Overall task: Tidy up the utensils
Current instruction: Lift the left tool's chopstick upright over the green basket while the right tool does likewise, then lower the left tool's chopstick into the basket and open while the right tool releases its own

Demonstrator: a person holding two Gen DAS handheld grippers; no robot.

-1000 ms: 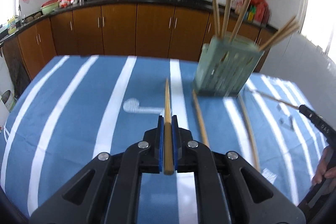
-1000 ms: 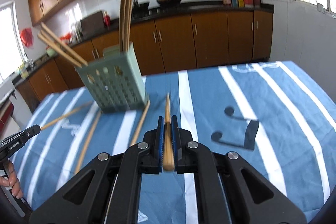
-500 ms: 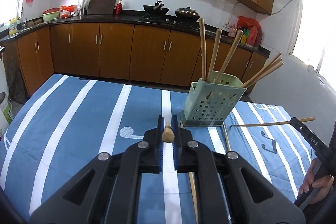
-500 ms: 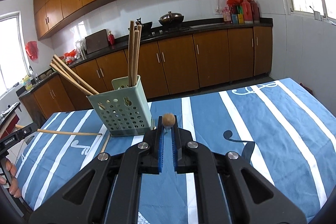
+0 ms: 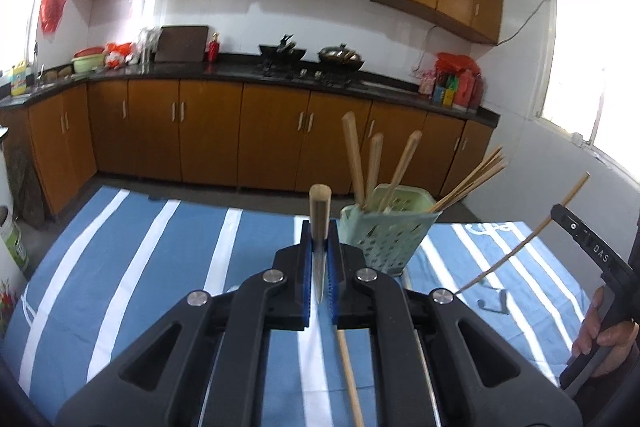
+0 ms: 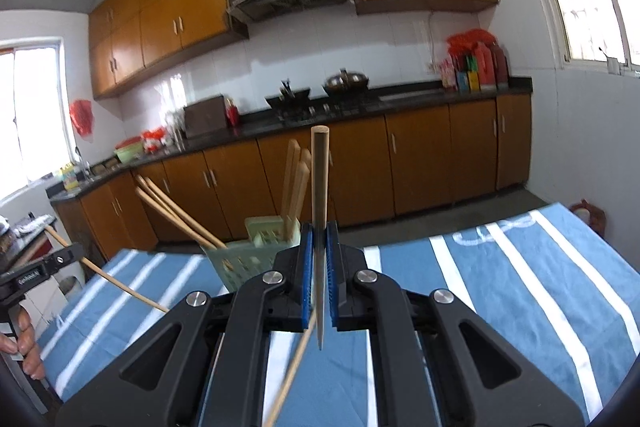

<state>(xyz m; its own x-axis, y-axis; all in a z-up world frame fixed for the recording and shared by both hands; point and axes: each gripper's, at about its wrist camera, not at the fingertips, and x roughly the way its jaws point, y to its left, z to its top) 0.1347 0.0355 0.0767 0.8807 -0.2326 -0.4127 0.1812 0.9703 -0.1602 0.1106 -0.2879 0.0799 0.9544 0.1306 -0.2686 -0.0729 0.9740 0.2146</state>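
A pale green perforated holder (image 5: 386, 237) stands on the blue striped tablecloth with several wooden chopsticks in it; it also shows in the right wrist view (image 6: 256, 251). My left gripper (image 5: 320, 247) is shut on a wooden chopstick (image 5: 319, 211) held upright, just left of the holder. My right gripper (image 6: 319, 251) is shut on another chopstick (image 6: 320, 179), upright, with the holder just behind and to the left. Each gripper shows in the other's view with its chopstick (image 5: 528, 247) (image 6: 116, 283).
A loose chopstick (image 5: 350, 379) lies on the cloth (image 5: 160, 267) in front of the holder; another loose chopstick (image 6: 290, 375) shows under my right gripper. Kitchen cabinets and a counter stand beyond the table's far edge. A white bucket (image 5: 10, 243) stands at the left.
Both grippers have tilted upward, swinging their chopsticks from pointing forward to standing upright. The holder now sits lower and closer in both views.
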